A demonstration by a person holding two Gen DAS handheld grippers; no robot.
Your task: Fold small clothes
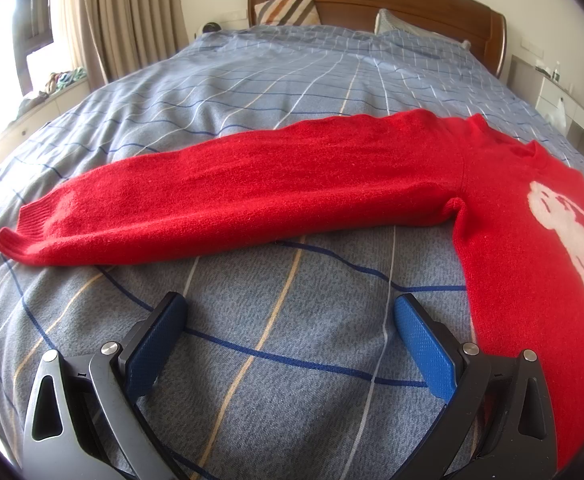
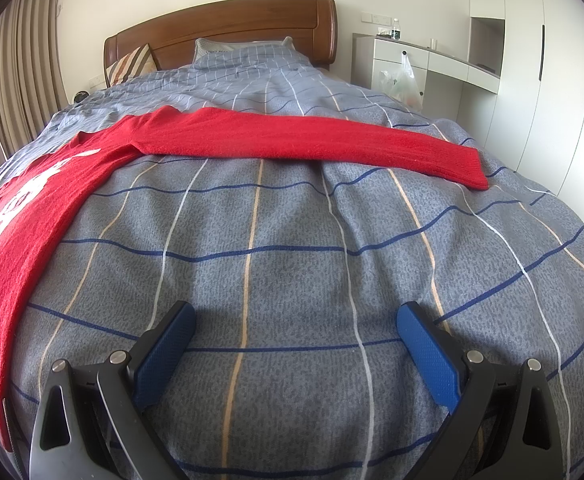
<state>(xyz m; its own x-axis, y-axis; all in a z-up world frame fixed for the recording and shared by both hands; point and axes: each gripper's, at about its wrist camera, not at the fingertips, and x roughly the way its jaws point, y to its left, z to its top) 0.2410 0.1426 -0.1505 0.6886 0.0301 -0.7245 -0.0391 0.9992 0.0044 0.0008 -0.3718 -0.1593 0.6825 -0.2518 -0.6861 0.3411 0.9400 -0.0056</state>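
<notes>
A red knitted sweater [image 1: 512,208] with a white animal motif lies flat on the bed, both sleeves stretched out sideways. In the left wrist view its left sleeve [image 1: 231,196] runs across the middle to a ribbed cuff [image 1: 15,236] at far left. My left gripper [image 1: 289,308] stands open over bare cover just below that sleeve, beside the sweater's side edge. In the right wrist view the sweater body [image 2: 23,216] fills the left and the other sleeve [image 2: 312,140] reaches right to its cuff [image 2: 468,168]. My right gripper [image 2: 296,314] is open with nothing between its fingers, well short of that sleeve.
A blue-grey checked bedcover [image 2: 292,240] spreads over the whole bed. Pillows [image 1: 287,8] lean on the wooden headboard [image 2: 227,28]. Beige curtains [image 1: 119,20] hang at left. A white desk with a plastic bag [image 2: 404,80] and wardrobes [image 2: 544,60] stand at right.
</notes>
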